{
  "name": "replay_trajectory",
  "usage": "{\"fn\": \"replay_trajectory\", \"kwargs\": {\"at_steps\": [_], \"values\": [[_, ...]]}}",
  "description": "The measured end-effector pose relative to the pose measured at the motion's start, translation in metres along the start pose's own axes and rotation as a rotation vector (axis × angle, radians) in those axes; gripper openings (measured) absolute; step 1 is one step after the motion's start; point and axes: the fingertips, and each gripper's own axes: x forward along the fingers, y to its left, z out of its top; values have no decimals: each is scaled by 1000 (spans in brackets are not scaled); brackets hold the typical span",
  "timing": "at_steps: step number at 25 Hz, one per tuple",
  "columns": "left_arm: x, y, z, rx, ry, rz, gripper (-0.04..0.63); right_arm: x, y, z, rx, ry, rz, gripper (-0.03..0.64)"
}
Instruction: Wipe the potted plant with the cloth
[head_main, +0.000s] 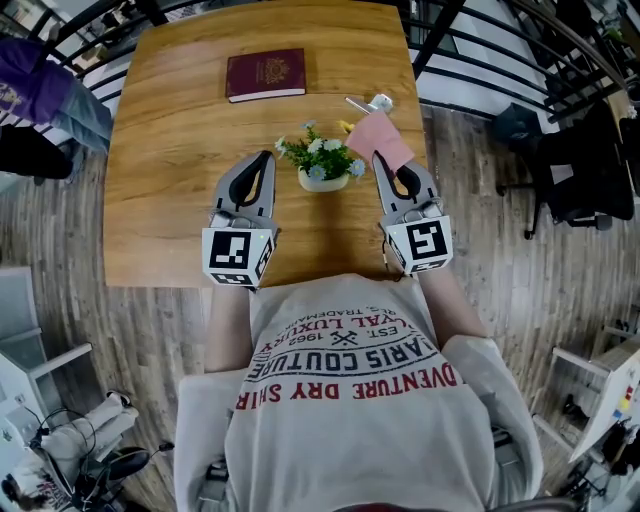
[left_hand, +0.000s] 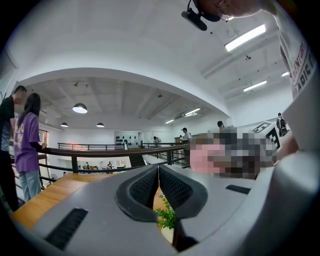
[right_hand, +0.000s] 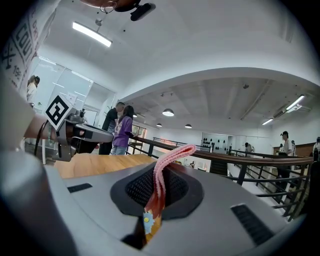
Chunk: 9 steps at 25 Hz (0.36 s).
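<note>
The potted plant (head_main: 320, 162), a small white pot with green leaves and pale flowers, is standing near the middle of the wooden table (head_main: 170, 160), between the two grippers. The left gripper (head_main: 265, 157) is hovering just beside the plant on its left side, and its jaws are pressing together with nothing between them; in the left gripper view the green leaves are showing only through the narrow gap below the closed pads. The right gripper (head_main: 381, 158) is hovering just beside the plant on the other side, and its jaws are pinching the pink cloth (head_main: 377, 138). The cloth is standing up from the jaws and is leaning a little toward the far edge of the table. In the right gripper view the cloth is rising as a folded strip between the dark pads, and one small blue flower is showing below it. A dark red book (head_main: 265, 75) is lying flat on the far part of the table, well apart from the plant.
</note>
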Motion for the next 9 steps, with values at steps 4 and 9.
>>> {"fn": "replay_trajectory", "kwargs": {"at_steps": [4,9], "values": [[4,1,0,4,4,12,18,4,1,1,25,-5,-14,35],[7,1,-1,-8,8,7,18,7,2,2,21,-19,-13,35]]}}
